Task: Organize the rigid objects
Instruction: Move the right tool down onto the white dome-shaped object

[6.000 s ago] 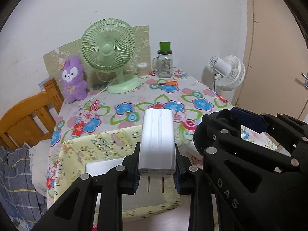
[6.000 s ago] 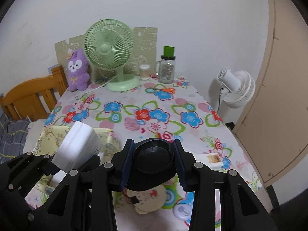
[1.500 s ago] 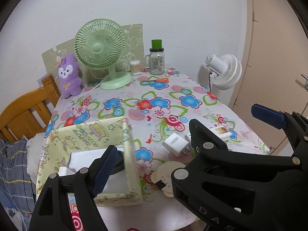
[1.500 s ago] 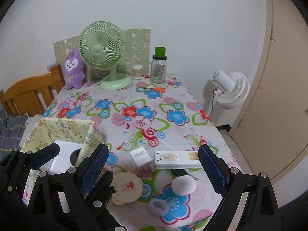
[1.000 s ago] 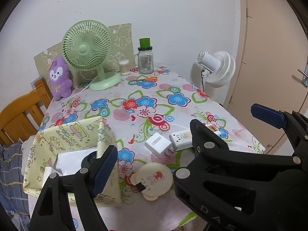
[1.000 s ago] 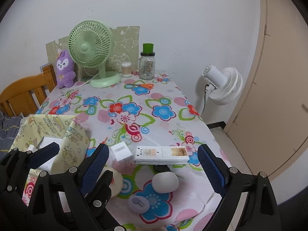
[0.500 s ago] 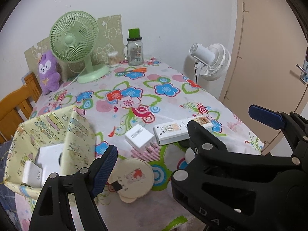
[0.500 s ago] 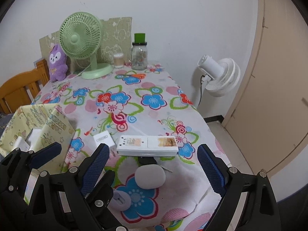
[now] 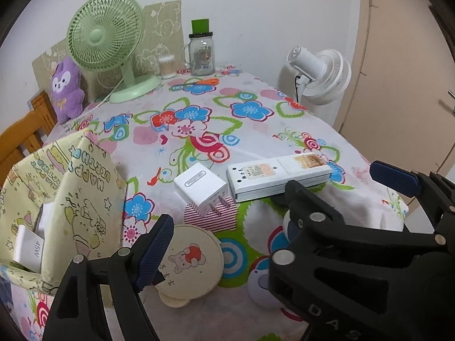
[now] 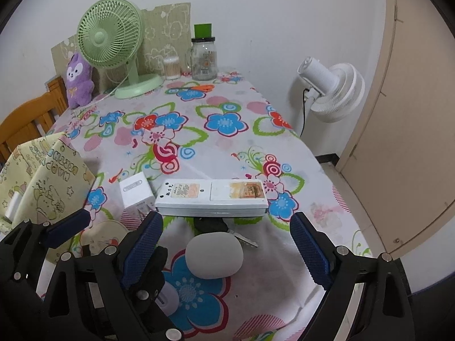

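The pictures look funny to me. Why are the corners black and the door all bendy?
Both wrist views come through a fisheye lens: its round rim leaves the corners black. In the right wrist view the door edge bows into a curve; in the left wrist view the right gripper looms huge because it is close.

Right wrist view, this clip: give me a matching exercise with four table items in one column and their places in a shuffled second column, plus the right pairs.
Items:
1. white cube-shaped plug charger
2. grey-white oval case
3. long white power strip
4. pale green desk fan

Places:
A. far end of the table, beside the purple plush toy
B. between the open right gripper's fingers, nearest the camera
C. just left of the power strip, near the yellow patterned fabric box
D. lying crosswise, just beyond the oval case

Pairs: 1-C, 2-B, 3-D, 4-A
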The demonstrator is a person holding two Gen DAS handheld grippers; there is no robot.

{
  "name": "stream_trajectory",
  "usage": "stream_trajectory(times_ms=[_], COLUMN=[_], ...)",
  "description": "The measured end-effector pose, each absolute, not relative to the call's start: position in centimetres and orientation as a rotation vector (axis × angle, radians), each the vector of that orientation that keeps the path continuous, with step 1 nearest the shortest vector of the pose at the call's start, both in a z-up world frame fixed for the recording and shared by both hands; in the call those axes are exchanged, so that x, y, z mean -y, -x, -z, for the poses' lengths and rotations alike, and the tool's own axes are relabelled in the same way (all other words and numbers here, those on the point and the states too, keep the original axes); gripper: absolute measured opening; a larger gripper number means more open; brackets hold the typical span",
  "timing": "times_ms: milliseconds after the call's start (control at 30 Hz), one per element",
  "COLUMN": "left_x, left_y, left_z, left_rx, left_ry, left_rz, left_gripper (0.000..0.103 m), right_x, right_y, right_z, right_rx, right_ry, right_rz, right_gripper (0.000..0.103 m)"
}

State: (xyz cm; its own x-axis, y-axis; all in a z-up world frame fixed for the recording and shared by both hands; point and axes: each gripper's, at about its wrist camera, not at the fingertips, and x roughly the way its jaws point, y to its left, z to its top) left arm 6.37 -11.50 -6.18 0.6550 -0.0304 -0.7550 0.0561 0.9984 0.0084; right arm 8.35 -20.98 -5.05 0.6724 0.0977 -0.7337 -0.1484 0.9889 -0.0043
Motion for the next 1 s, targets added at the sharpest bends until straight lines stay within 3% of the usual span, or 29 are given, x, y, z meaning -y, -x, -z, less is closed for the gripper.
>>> stream_trajectory(times_ms=[733, 967, 1000], left_x=[10.8, 11.2, 11.1], left_y=[-6.6, -6.0, -6.0], left_z=[9.8, 10.2, 10.2], left_rx=[-0.875, -0.85, -0.85], left_ry=[-0.036, -0.089, -0.084], left_rz=[-0.016, -0.04, -0.037], left_gripper=[0.084, 0.091, 0.091], right_x=[21.2, 20.8, 20.7], right_y=[-9.7, -9.3, -9.2], right_z=[9.9, 10.8, 10.8], right_rx=[-0.926, -0.937, -0.934], right_ry=[0.02, 0.021, 0.02], right_rz=[-0.121, -0.105, -0.109], right_gripper=[0.092, 0.07, 0.062])
